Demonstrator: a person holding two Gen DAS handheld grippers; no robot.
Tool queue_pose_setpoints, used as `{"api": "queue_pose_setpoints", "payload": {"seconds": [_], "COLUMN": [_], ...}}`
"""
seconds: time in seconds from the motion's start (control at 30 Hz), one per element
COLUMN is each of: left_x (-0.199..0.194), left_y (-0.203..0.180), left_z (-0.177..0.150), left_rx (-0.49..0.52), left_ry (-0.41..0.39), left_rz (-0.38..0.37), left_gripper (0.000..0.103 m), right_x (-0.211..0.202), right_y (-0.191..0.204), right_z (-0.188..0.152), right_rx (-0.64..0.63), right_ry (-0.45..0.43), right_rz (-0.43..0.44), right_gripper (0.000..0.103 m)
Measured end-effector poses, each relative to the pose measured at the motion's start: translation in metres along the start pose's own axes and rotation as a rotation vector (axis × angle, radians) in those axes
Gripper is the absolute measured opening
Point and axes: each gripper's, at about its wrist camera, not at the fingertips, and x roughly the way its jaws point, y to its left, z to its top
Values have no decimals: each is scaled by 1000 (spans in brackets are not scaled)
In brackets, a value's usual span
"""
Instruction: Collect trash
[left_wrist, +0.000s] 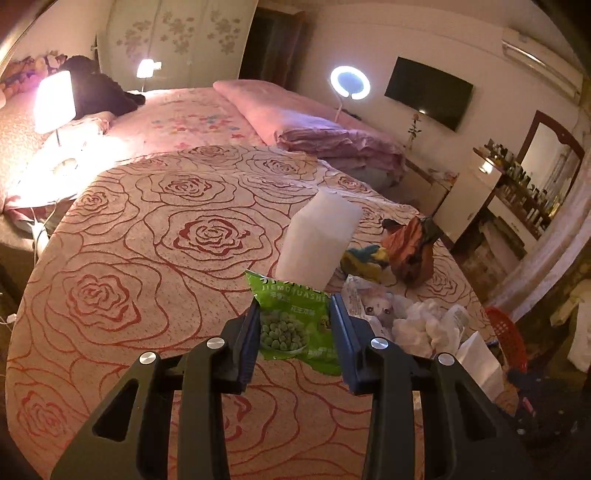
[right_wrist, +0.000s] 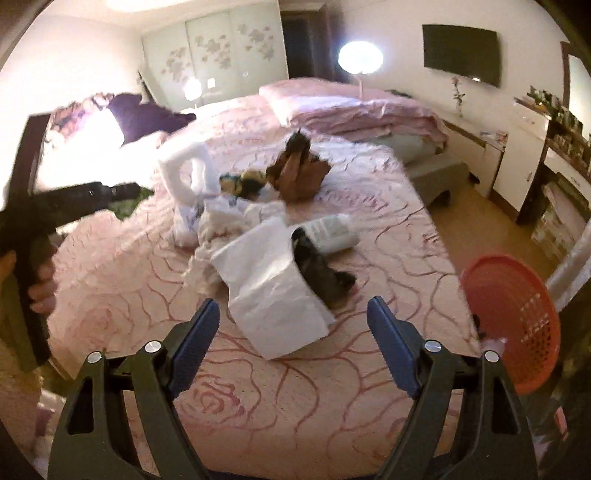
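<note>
Up over the bed (left_wrist: 155, 229), our left tongs (left_wrist: 295, 325) were squeezed tight on a green pea bag (left_wrist: 295, 332). We held the bag in the air, with the blue pads (left_wrist: 248, 343) pressing on both of its sides. Just behind it lay a white jug (left_wrist: 317, 240) on the rose blanket. To the right of the jug we saw a yellow wrapper (left_wrist: 365, 258) and a brown bag (left_wrist: 410, 251), close together. Nearer to us sat some white tissues (left_wrist: 424, 325).

Our right tongs (right_wrist: 291, 343) were wide open, with nothing between the pads. They hung just above a white paper bag (right_wrist: 269, 295) and did not touch it. A dark thing (right_wrist: 317, 269) lay partly on that bag, and a clear bottle (right_wrist: 328, 232) lay just behind it. More trash sat in a pile farther back, near the middle of the bed.

A red basket (right_wrist: 517, 325) stood off the right edge of the bed. At the far left of the right camera view, we saw a hand (right_wrist: 38, 284) gripping the handle of the left tongs.
</note>
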Motion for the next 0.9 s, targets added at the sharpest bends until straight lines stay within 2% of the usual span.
{"api": "queue_pose_setpoints", "payload": {"seconds": [0.17,0.27,0.33,0.47,0.77,0.83,0.9], "left_x": [4,6,7,7,7,7,7], "left_y": [2,1,0,0,0,0,0], "left_z": [-3,-4,-4,-4,-5,-5,-5], "left_rx": [-11,-11,-8,-10,-14,-14,-17], "left_ry": [16,23,24,21,28,27,26], "left_rz": [-4,-9,-12,-17,-19,-18,-17], "left_gripper": [34,35,35,35,35,35,35], "right_x": [4,3,1,8,37,45,48], "right_y": [18,30,35,26,25,28,27], "right_z": [-7,-8,-7,1,15,15,14], "right_rx": [-61,-88,-104,-78,-68,-74,-61], "right_ry": [28,36,28,34,75,95,103], "right_rz": [94,169,155,48,76,79,85], "right_gripper": [56,53,53,53,52,43,27]}}
